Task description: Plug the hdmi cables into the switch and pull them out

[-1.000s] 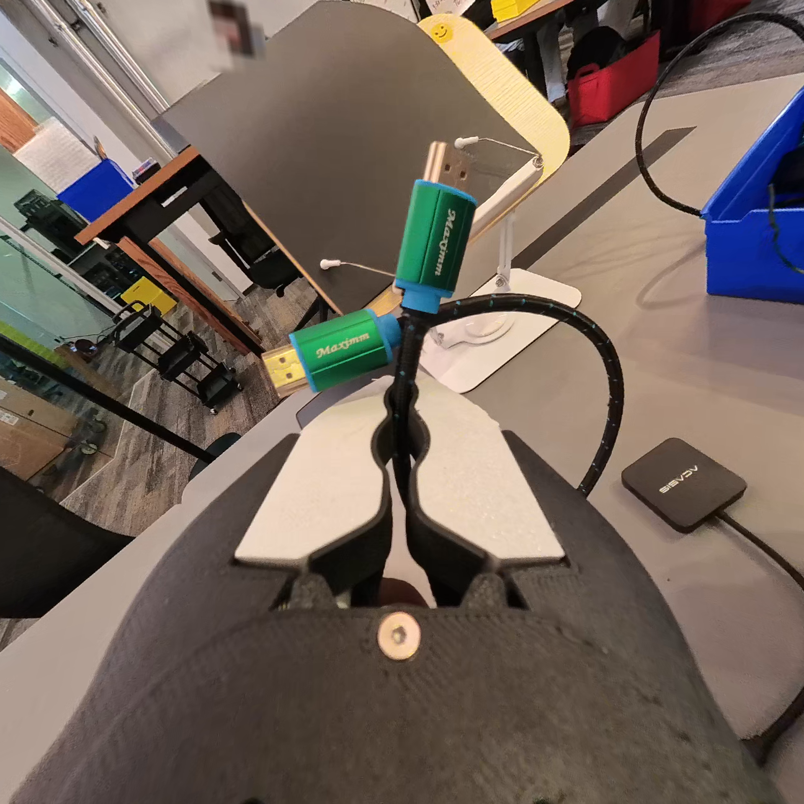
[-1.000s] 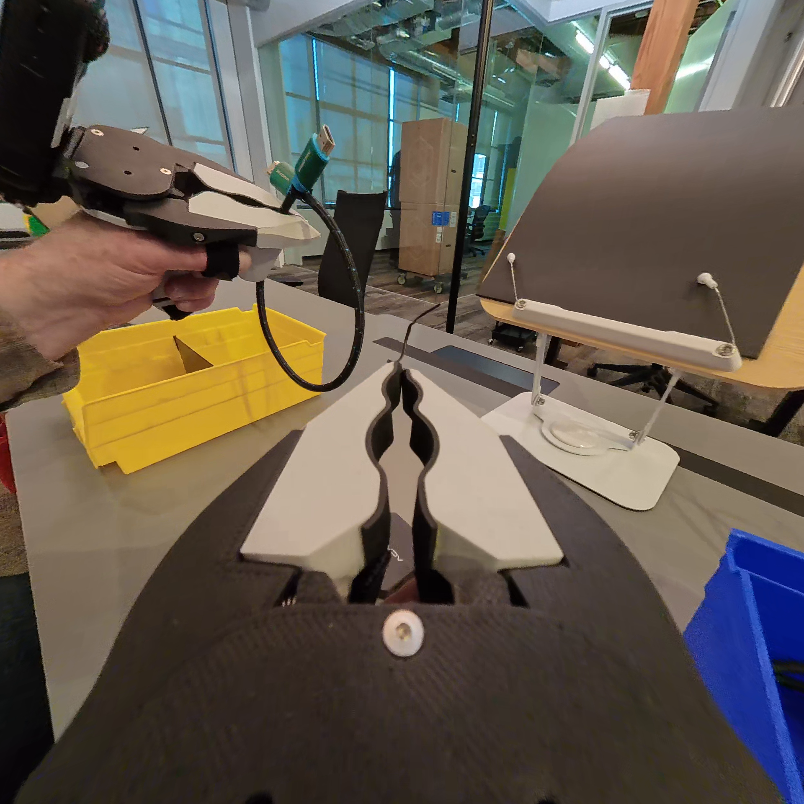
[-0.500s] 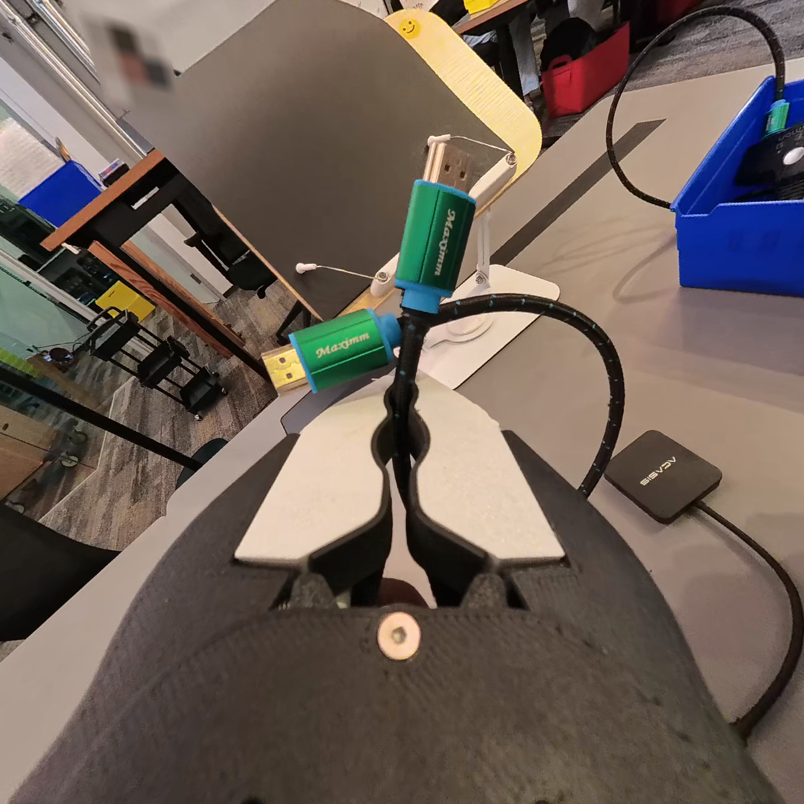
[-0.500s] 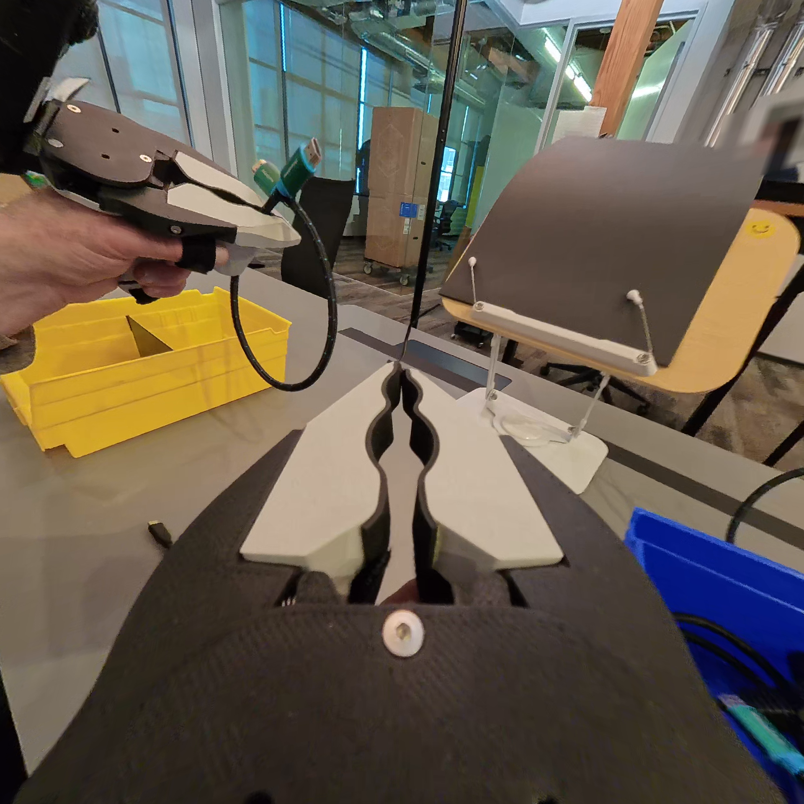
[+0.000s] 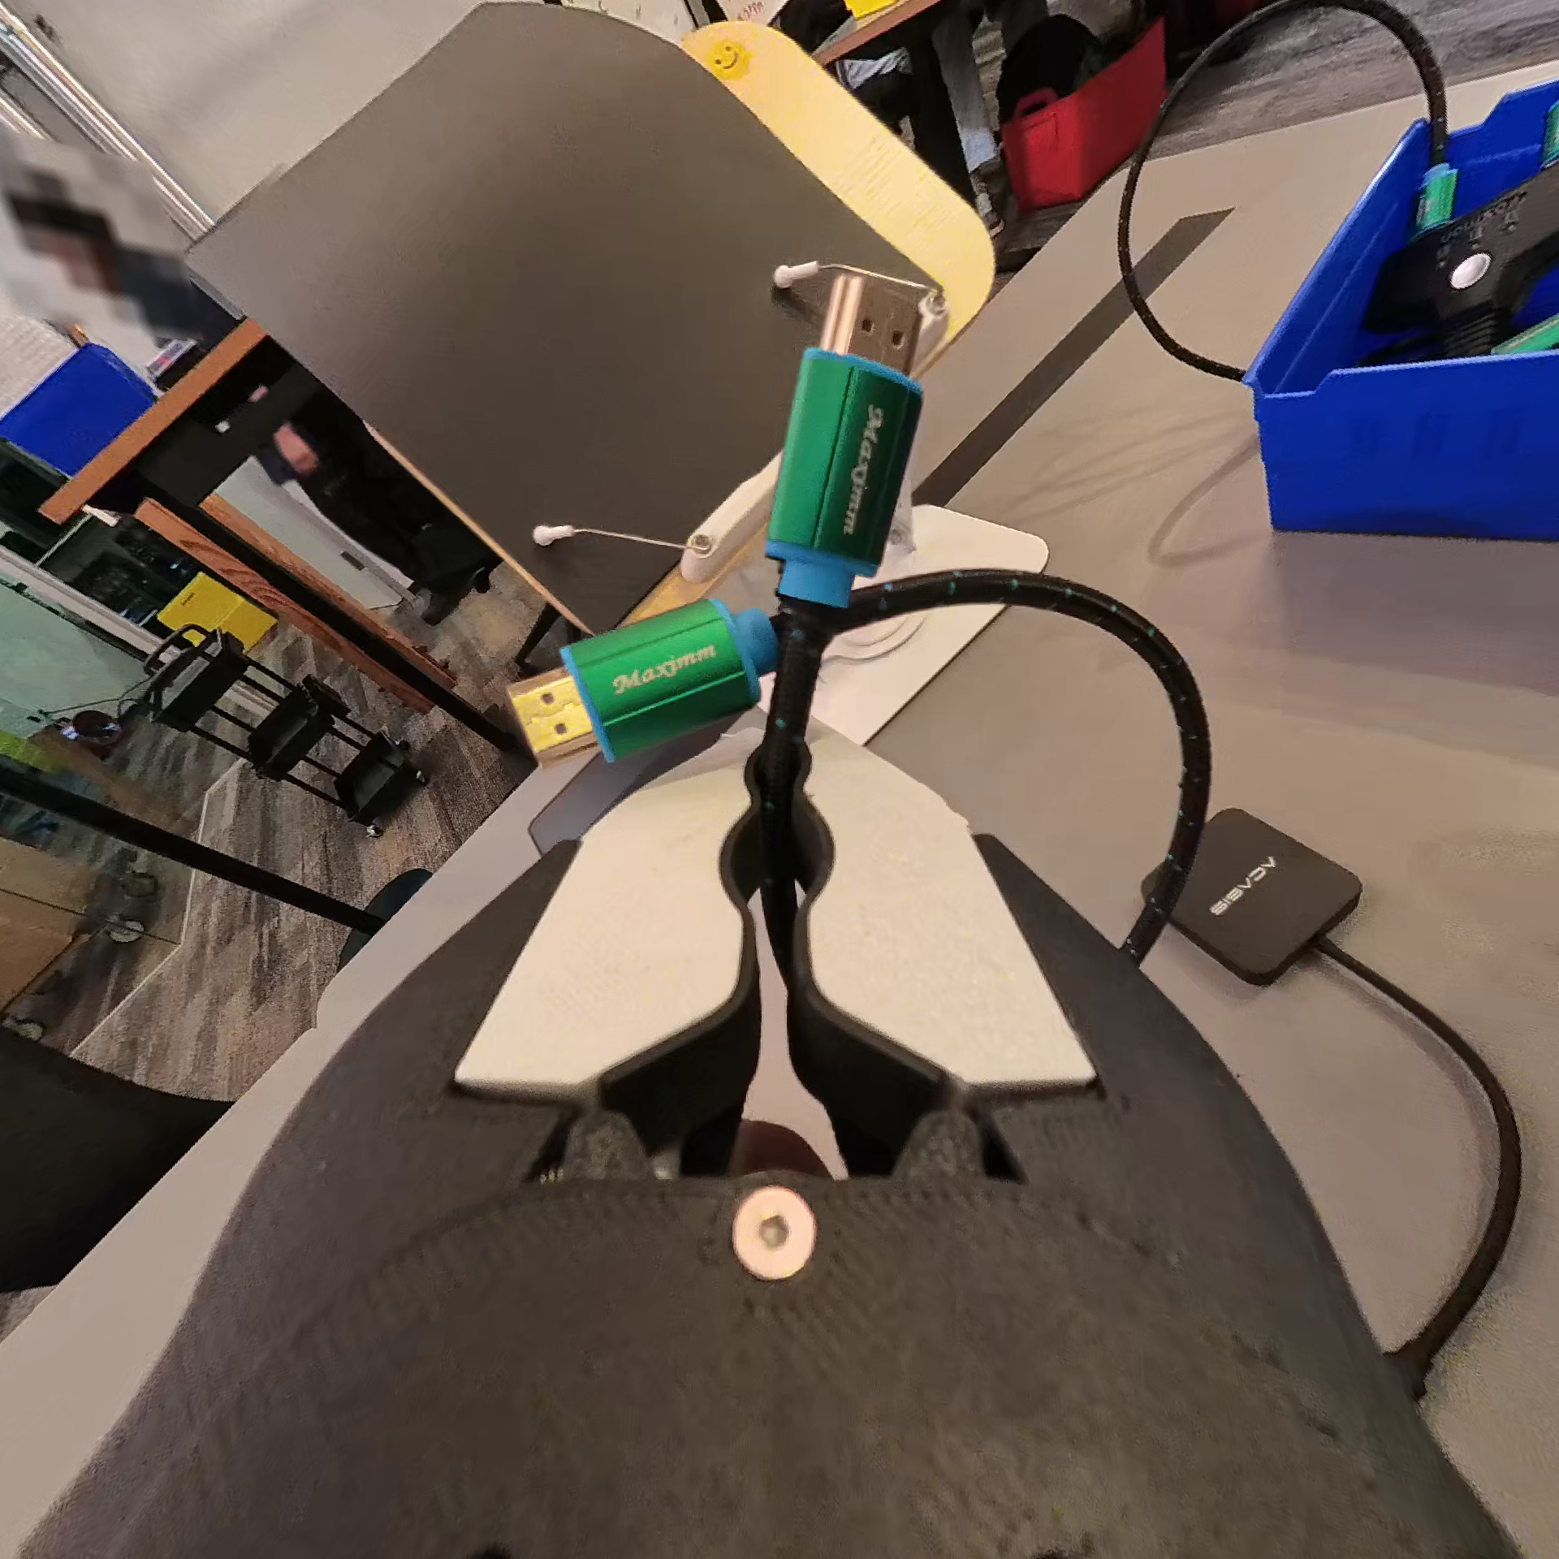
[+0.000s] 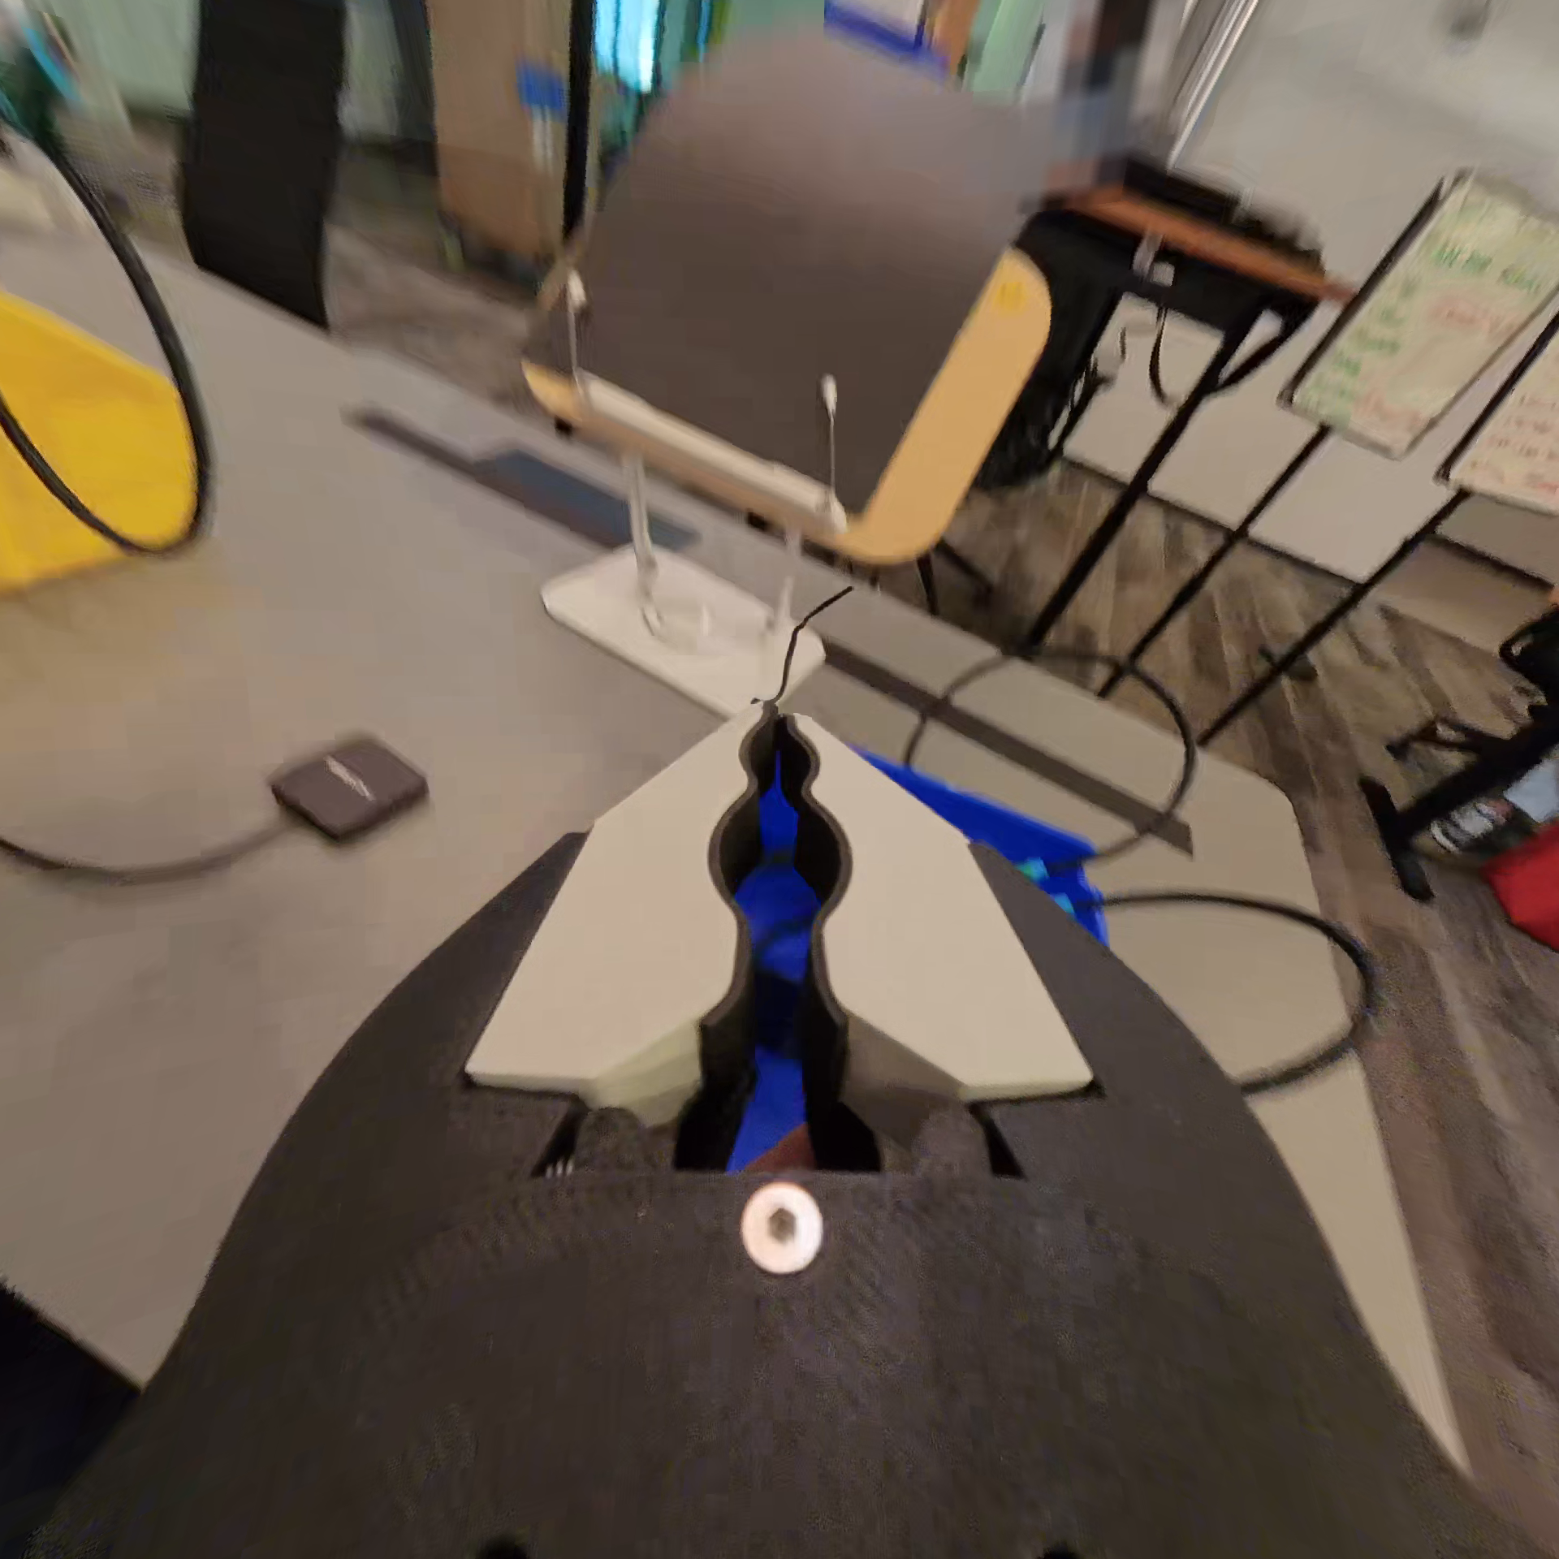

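left gripper (image 5: 780, 784): pinching the cable (image 5: 1185, 759), both green plugs (image 5: 839, 481) above its tips, upper plug's long axis near upright
right gripper (image 6: 776, 730): pressed together, empty, over the blue bin (image 6: 970, 810)
switch (image 5: 1472, 270): inside the bin (image 5: 1400, 455), ahead-right of the left gripper; right hand nearer

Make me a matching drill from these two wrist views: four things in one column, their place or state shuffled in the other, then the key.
Things:
1. braided HDMI cable
2. blue bin
3. black flat box
4. right gripper

Places or states:
A. lying flat on the grey table
B. shut, holding nothing
C. clamped in the left gripper, both green plugs free in the air
D. holds a black device and green plugs

Pairs: 1-C, 2-D, 3-A, 4-B
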Action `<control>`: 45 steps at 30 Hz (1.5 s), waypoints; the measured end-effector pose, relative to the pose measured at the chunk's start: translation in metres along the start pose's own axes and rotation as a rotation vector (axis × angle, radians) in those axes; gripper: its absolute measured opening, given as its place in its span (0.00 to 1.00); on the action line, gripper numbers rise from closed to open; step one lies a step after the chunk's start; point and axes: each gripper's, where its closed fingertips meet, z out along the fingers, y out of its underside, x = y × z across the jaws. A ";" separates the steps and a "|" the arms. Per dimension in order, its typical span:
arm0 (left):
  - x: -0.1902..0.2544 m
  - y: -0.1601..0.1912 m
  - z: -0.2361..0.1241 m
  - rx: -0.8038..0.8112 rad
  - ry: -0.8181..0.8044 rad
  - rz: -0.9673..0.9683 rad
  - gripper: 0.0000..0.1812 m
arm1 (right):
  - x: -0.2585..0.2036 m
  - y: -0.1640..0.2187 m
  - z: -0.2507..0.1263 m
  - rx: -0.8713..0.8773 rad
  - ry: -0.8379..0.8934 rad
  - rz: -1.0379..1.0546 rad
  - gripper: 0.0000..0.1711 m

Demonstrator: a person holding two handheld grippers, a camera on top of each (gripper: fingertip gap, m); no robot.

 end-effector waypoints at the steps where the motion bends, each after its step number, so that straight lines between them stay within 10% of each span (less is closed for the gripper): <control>1: 0.002 0.000 0.001 -0.004 0.005 0.004 0.00 | 0.007 0.015 -0.002 -0.062 0.012 -0.016 0.00; 11: 0.029 0.007 0.012 -0.040 0.068 0.040 0.00 | 0.008 0.179 0.010 -0.656 -0.069 -0.065 0.00; 15: 0.036 0.011 0.015 -0.051 0.091 0.038 0.00 | -0.001 0.213 0.012 -0.766 -0.112 -0.055 0.19; 23: 0.048 0.016 0.021 -0.062 0.138 0.023 0.00 | 0.003 0.118 0.015 -0.495 -0.041 -0.116 0.15; 31: 0.054 0.011 0.019 -0.039 0.149 0.017 0.00 | -0.141 -0.040 0.053 0.009 -0.344 -0.295 0.13; 45: 0.055 -0.006 0.005 0.085 0.198 0.082 0.00 | -0.224 -0.091 0.125 0.066 -0.553 -0.266 0.19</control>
